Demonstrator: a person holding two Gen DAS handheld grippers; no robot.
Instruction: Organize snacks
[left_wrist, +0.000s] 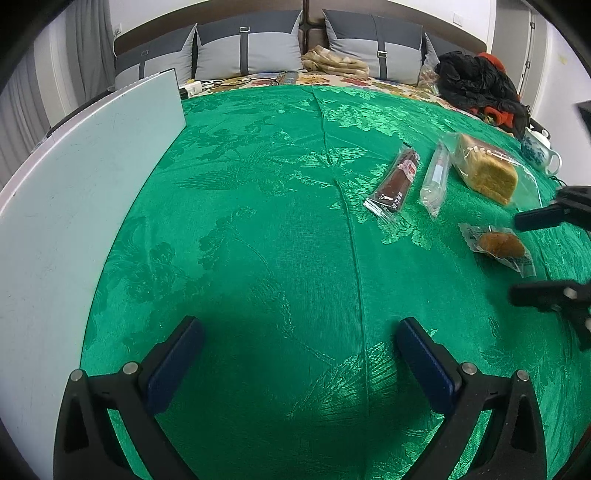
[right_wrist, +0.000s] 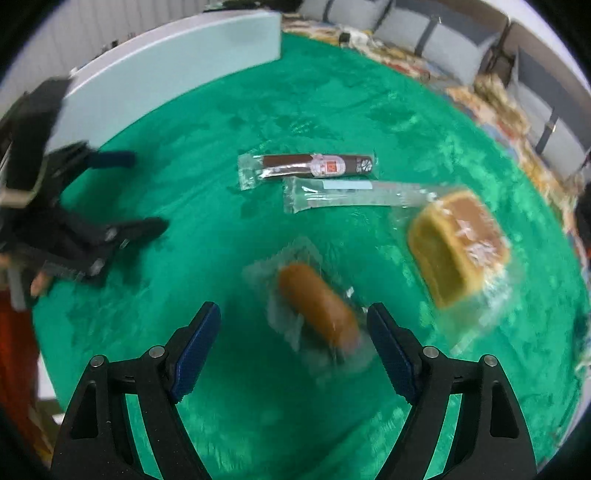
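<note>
Several wrapped snacks lie on the green cloth (left_wrist: 258, 221). A dark brown bar (left_wrist: 395, 181) (right_wrist: 314, 166) lies next to a clear-wrapped stick (left_wrist: 436, 177) (right_wrist: 354, 194). A wrapped yellow cake slice (left_wrist: 485, 168) (right_wrist: 456, 247) lies beyond them. A small brown bun in clear wrap (left_wrist: 500, 245) (right_wrist: 317, 308) lies just ahead of my right gripper (right_wrist: 293, 321), which is open with the bun near its right finger. My left gripper (left_wrist: 299, 332) is open and empty over bare cloth, far left of the snacks.
A pale board (left_wrist: 74, 184) (right_wrist: 166, 66) lies along the left of the cloth. Cushions (left_wrist: 247, 48), a black bag (left_wrist: 476, 81) and a teapot (left_wrist: 539, 147) stand beyond the cloth. The right gripper shows at the right edge of the left wrist view (left_wrist: 532, 254).
</note>
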